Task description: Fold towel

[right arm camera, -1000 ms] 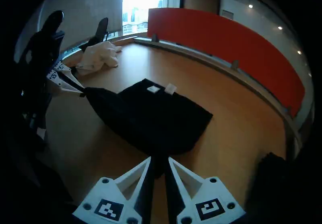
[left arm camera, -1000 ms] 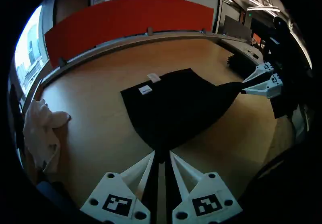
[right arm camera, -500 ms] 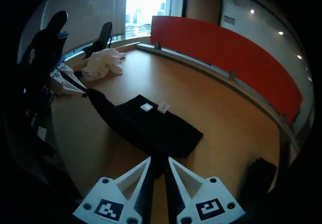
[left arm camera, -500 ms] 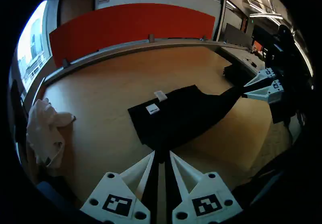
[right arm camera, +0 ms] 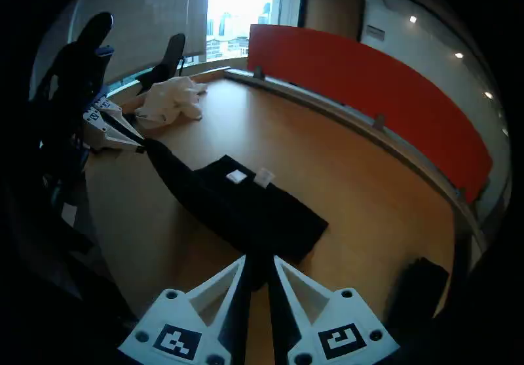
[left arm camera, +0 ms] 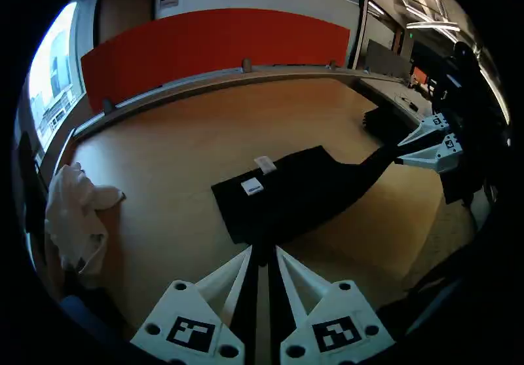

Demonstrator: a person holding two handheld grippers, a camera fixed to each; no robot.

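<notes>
towel (left arm camera: 298,185): black, far part flat on wooden surface (left arm camera: 164,162), near edge lifted and stretched taut between both grippers
left gripper (left arm camera: 265,255): fingers closed on one near corner, cloth running off toward 12 o'clock in left gripper view
right gripper (right arm camera: 261,260): fingers closed on other near corner, cloth running toward 12 o'clock in right gripper view
held edge: long axis from own fingers out to 2 o'clock in left gripper view, ending at other gripper
fold direction: likely forward, toward white tags (left arm camera: 252,186) near far edge
nearer hand: neither, judged about level
risk: skewed fold if carried forward unevenly
</notes>
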